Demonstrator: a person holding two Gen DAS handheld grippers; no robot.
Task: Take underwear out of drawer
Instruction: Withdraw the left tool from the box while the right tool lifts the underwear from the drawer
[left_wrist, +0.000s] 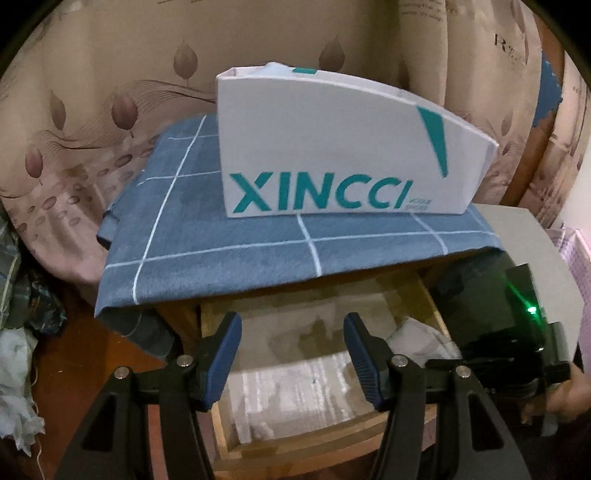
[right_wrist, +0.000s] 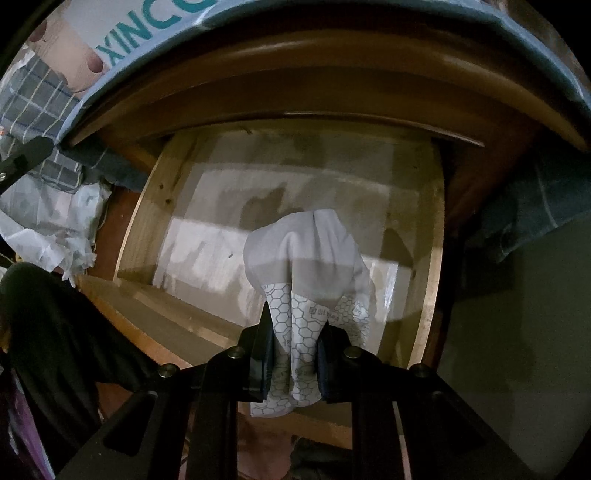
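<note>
The wooden drawer (right_wrist: 140, 225) is pulled open, its bottom lined with pale paper. My right gripper (right_wrist: 293, 350) is shut on grey underwear (right_wrist: 306, 251) with a white hexagon-patterned waistband, holding it above the drawer's front part. In the left wrist view the same drawer (left_wrist: 218, 417) lies below my left gripper (left_wrist: 291, 354), which is open and empty above the drawer. The underwear (left_wrist: 417, 336) shows at the drawer's right side, beside the black body of the right gripper (left_wrist: 491, 317).
A white XINCCI box (left_wrist: 332, 147) stands on a blue checked cloth (left_wrist: 221, 258) covering the cabinet top above the drawer. Floral curtains (left_wrist: 92, 110) hang behind. Crumpled white material (right_wrist: 55, 218) lies left of the cabinet. A grey board (left_wrist: 532, 251) is at the right.
</note>
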